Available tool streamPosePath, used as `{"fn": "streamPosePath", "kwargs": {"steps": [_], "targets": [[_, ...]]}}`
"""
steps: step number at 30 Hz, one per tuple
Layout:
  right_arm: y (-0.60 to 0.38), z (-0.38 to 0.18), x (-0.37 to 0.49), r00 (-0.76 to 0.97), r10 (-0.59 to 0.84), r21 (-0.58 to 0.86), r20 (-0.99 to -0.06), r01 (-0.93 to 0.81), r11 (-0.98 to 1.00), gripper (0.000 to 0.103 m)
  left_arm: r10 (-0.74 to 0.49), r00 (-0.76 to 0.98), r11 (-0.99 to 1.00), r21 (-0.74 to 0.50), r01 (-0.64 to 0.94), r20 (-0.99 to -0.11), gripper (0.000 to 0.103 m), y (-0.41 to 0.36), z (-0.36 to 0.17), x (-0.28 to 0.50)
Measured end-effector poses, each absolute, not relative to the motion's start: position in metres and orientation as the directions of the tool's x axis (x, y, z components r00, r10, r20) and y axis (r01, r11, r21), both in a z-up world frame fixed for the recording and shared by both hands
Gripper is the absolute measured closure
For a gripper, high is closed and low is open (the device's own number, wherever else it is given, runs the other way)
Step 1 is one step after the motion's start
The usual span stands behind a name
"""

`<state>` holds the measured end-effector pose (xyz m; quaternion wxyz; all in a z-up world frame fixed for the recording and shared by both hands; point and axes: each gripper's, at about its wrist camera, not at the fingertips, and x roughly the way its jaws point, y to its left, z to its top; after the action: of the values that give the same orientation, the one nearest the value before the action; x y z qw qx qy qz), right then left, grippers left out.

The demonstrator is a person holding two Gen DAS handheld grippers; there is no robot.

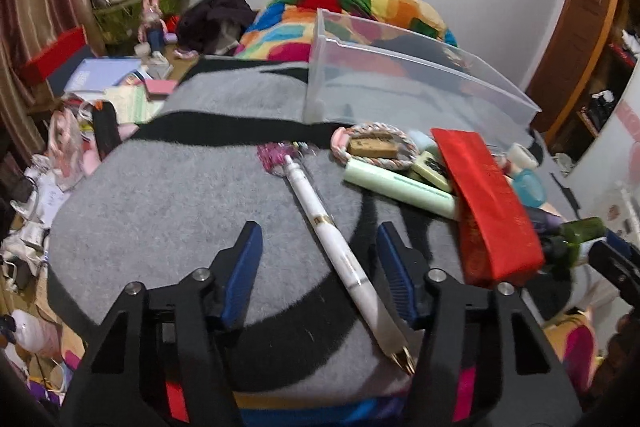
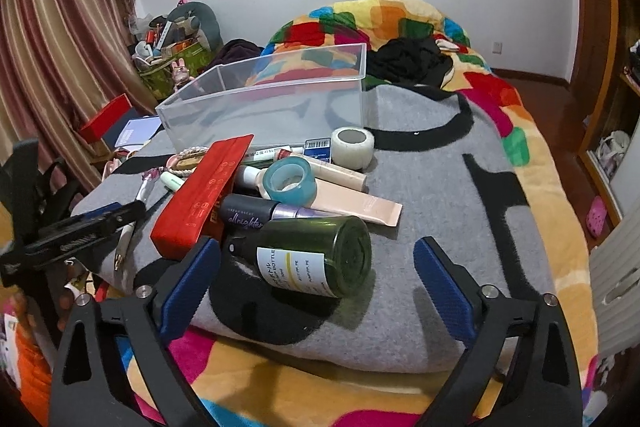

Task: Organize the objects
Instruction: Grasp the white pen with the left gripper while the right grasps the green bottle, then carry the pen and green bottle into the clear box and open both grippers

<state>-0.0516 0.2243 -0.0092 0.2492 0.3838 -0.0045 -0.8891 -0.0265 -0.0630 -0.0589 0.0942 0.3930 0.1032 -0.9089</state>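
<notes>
Bedroom setup, with everything sitting on a grey blanket [image 2: 420, 187] with black markings, folded on top of a bed with a loud multicoloured quilt [image 2: 400, 23]. At the far side of the blanket stands a clear plastic bin [image 2: 264, 107], nothing visible in it.

Left tool [image 1: 318, 251] has its jaws wide apart, straddling a white pen [image 1: 340, 251] that lies diagonally on the blanket, gold tip toward the camera and a pink sparkly topper at the far end. Neither pad touches the pen.

Right tool [image 2: 316, 267] is also spread wide, with a dark green spray bottle [image 2: 316, 259] lying on its side between the pads, base facing the camera. The pads seem just clear of it.

Rest of the pile sits between the bottle and the bin: a red box [image 2: 204, 195] tilted against the heap, a teal tape roll [image 2: 288, 183], a white tape roll [image 2: 352, 143], a peach tube [image 2: 352, 203] and a purple "all nighter" spray [image 2: 264, 215]. From the left camera you also get a pale green tube [image 1: 400, 187] and a braided rope ring [image 1: 376, 143] just in front of the bin.
</notes>
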Motion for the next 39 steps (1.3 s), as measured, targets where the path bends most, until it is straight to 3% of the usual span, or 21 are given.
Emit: {"fn": "streamPosePath", "kwargs": {"steps": [3,5,7,10,22,30,31,32,39], "targets": [[0.219,-0.012,-0.053,-0.576,-0.441,0.186,-0.688,0.447,-0.875,0.020,-0.131,-0.671,-0.964,-0.066,0.259,-0.729,0.057,-0.059,-0.062,-0.030],[0.216,-0.015,-0.054,-0.572,-0.434,0.174,-0.696,0.451,-0.875,0.038,-0.152,-0.676,-0.966,-0.038,0.257,-0.721,0.072,-0.058,-0.063,-0.028],[0.215,-0.017,-0.055,-0.566,-0.431,0.171,-0.703,0.454,-0.875,0.041,-0.136,-0.687,-0.972,-0.037,0.231,-0.714,0.083,-0.057,-0.062,-0.024],[0.217,-0.016,-0.053,-0.576,-0.435,0.170,-0.692,0.455,-0.874,0.041,-0.131,-0.694,-0.979,-0.018,0.202,-0.708,0.090,-0.053,-0.061,-0.018],[0.232,0.015,-0.060,-0.643,-0.443,0.178,-0.624,0.435,-0.883,0.041,-0.062,-0.721,-0.984,-0.078,0.159,-0.690,0.091,-0.058,-0.038,-0.015],[0.220,0.043,-0.083,-0.682,-0.457,0.167,-0.571,0.449,-0.878,0.041,-0.044,-0.781,-0.984,-0.110,0.143,-0.624,0.092,-0.064,-0.003,-0.026],[0.217,0.046,-0.087,-0.685,-0.460,0.165,-0.565,0.452,-0.877,0.041,-0.037,-0.788,-0.984,-0.117,0.137,-0.614,0.093,-0.064,0.001,-0.029],[0.214,0.048,-0.090,-0.685,-0.462,0.164,-0.563,0.456,-0.875,0.041,-0.031,-0.794,-0.984,-0.121,0.131,-0.607,0.100,-0.064,0.005,-0.031],[0.197,0.058,-0.120,-0.681,-0.480,0.180,-0.553,0.464,-0.867,0.041,-0.023,-0.833,-0.986,-0.128,0.112,-0.553,0.100,-0.068,0.033,-0.046]]}}
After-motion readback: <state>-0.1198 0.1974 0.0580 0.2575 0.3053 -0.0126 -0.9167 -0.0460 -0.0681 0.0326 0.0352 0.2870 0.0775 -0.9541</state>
